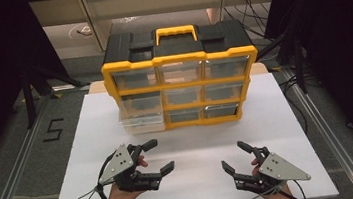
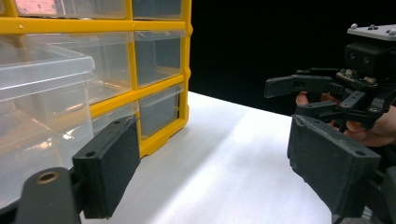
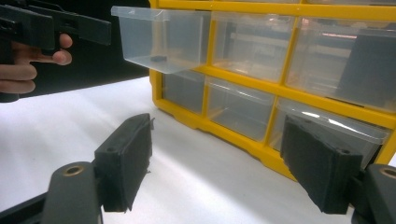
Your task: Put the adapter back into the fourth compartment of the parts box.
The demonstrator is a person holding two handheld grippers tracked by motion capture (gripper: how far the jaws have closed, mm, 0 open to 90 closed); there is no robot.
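Note:
A yellow and black drawer cabinet [image 1: 179,59] with clear drawers stands on the white board [image 1: 189,143]. Its left drawer [image 1: 140,117] in the middle row is pulled out, also seen as the drawer [image 3: 163,37] with a small dark item on its floor and as the drawer [image 2: 42,93] close by. My left gripper [image 1: 162,155] is open in front of that drawer, holding nothing, its own jaws wide apart around the left gripper [image 2: 219,172]. My right gripper [image 1: 234,156] is open and empty too, and the right gripper [image 3: 224,163] faces the cabinet's lower drawers.
The bottom right drawer [image 3: 327,126] seems to stick out slightly. Bare white board lies between the cabinet and both hands. Metal rails [image 1: 16,168] run along the floor on either side, and cables [image 1: 250,10] lie behind the cabinet.

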